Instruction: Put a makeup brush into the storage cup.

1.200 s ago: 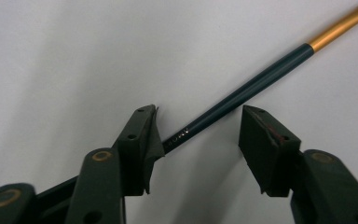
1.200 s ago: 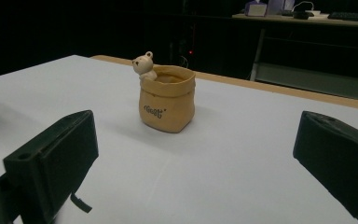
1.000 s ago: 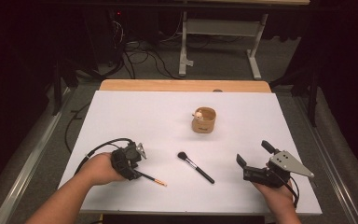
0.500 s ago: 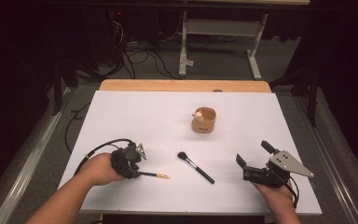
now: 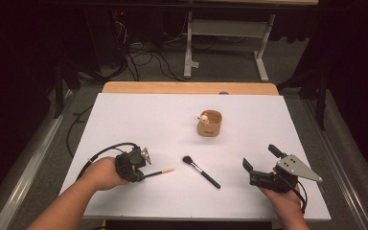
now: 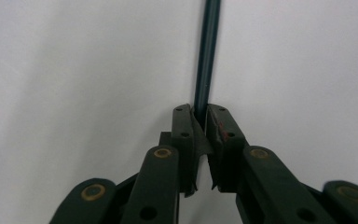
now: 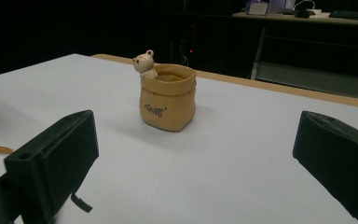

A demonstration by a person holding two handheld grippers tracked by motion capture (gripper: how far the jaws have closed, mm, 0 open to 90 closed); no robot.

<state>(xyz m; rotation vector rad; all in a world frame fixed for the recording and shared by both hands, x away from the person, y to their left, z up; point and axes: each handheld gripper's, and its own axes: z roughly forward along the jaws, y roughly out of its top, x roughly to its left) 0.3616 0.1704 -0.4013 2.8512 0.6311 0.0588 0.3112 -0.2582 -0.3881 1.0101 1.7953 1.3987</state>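
Whiteboard surface (image 5: 143, 120) covers most of the table, with a strip of bare wood (image 5: 187, 87) showing along its far edge. Dark floor and cables lie beyond that edge. The wide middle of the white surface is open; the tan pot with a small bear figure (image 5: 209, 123) stands alone past the centre, well apart from both hands.

Near the front edge, the left gripper (image 5: 141, 165) lies low at the left, its cable looping back along the surface toward the forearm, which comes in slantwise from the bottom. Its jaws have just been closing, and in the left gripper view they are pressed tight on the thin dark handle of a slim brush (image 6: 207, 56), which runs straight ahead over the white surface. From above, the slim brush (image 5: 160, 172) sticks out of the jaws toward the right, its orange-gold end resting on or just above the surface, which of the two cannot be told.

A larger black makeup brush (image 5: 201, 171) lies flat between the two hands, bristle head toward the pot, handle toward the front edge, touched by neither gripper.

The right gripper (image 5: 258, 160) sits near the front right corner, the hand coming up from the bottom edge and the grey plate on top pointing right. Its jaws are spread wide with nothing between them, and the right gripper view looks level across the surface at the tan pot (image 7: 168, 100).
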